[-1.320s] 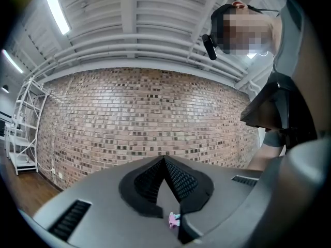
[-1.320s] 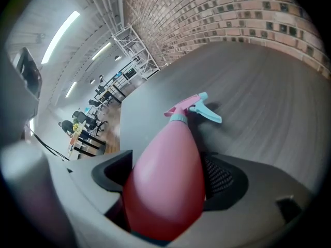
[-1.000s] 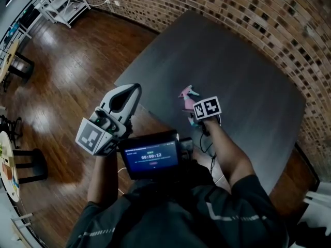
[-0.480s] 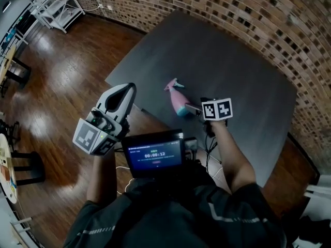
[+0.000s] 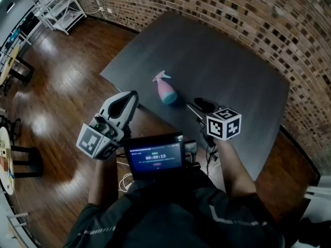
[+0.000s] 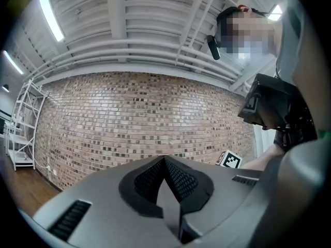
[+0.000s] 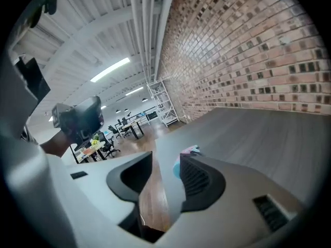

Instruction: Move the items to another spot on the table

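A spray bottle with a pink top and a light blue base stands free on the dark grey table, close to its near left edge. My right gripper hovers to the right of the bottle, apart from it. Its jaws have just been closing, and a narrow gap with nothing in it still shows between them. In the right gripper view the spray bottle peeks out beyond that right gripper. My left gripper is held off the table's edge over the floor, pads together; my left gripper points at the brick wall.
A small screen is mounted at the person's chest. Wooden floor lies left of the table. A brick wall runs behind it. White shelving stands at the far left. The right gripper's marker cube shows in the left gripper view.
The right gripper was at the bottle's base; it has since lifted and pulled back to the right, jaws narrower, leaving the bottle on the table. The left gripper has shifted slightly.
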Action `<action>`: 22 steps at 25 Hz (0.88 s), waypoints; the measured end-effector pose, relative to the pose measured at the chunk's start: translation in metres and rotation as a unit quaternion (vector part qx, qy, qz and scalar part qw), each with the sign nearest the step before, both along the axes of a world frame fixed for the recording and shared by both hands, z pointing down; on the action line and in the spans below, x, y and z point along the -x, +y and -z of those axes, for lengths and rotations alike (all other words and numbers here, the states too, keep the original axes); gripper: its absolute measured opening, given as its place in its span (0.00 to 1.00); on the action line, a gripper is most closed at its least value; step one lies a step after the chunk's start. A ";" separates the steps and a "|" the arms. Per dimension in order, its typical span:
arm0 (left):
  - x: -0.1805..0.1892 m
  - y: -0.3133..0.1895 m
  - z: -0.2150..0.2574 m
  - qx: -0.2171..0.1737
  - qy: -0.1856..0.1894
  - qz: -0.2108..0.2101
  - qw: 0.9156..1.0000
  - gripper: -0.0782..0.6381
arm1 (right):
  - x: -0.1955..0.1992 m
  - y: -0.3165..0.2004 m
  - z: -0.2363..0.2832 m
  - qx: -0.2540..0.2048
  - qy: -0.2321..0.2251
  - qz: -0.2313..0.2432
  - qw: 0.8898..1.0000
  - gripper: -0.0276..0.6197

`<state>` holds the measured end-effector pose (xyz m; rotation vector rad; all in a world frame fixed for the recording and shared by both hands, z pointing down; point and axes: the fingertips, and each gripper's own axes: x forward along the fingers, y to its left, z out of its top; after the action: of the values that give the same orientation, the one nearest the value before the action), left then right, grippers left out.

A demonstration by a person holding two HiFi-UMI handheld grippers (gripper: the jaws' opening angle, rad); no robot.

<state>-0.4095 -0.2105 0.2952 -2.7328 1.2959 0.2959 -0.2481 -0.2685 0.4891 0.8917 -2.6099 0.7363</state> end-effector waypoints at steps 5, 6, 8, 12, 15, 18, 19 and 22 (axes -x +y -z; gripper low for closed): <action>-0.022 0.033 -0.003 -0.002 -0.002 0.027 1.000 0.10 | -0.022 0.028 0.031 -0.053 -0.022 0.001 0.998 0.13; -0.025 0.038 -0.004 -0.004 -0.001 0.033 0.999 0.10 | -0.025 0.033 0.036 -0.062 -0.024 0.002 0.998 0.05; -0.031 0.048 -0.004 -0.005 0.000 0.043 0.999 0.10 | -0.033 0.040 0.045 -0.078 -0.024 0.005 0.997 0.05; -0.040 0.062 -0.009 0.001 -0.006 0.045 0.999 0.10 | -0.042 0.047 0.061 -0.103 -0.030 0.000 0.994 0.05; -0.038 0.070 -0.009 0.003 -0.001 0.050 0.999 0.10 | -0.047 0.052 0.073 -0.117 -0.032 -0.011 0.993 0.05; -0.030 0.075 -0.013 0.005 0.007 0.053 0.999 0.10 | -0.045 0.052 0.080 -0.129 -0.032 -0.024 0.991 0.05; -0.025 0.075 -0.015 0.008 0.008 0.055 0.998 0.10 | -0.041 0.052 0.082 -0.132 -0.034 -0.027 0.990 0.05; -0.008 0.076 -0.017 0.015 0.013 0.062 0.998 0.10 | -0.029 0.056 0.088 -0.140 -0.031 -0.032 0.989 0.05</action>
<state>-0.4014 -0.1346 0.3117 -2.6654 1.4813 0.3059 -0.2187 -0.2123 0.4014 1.0490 -2.7978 0.4240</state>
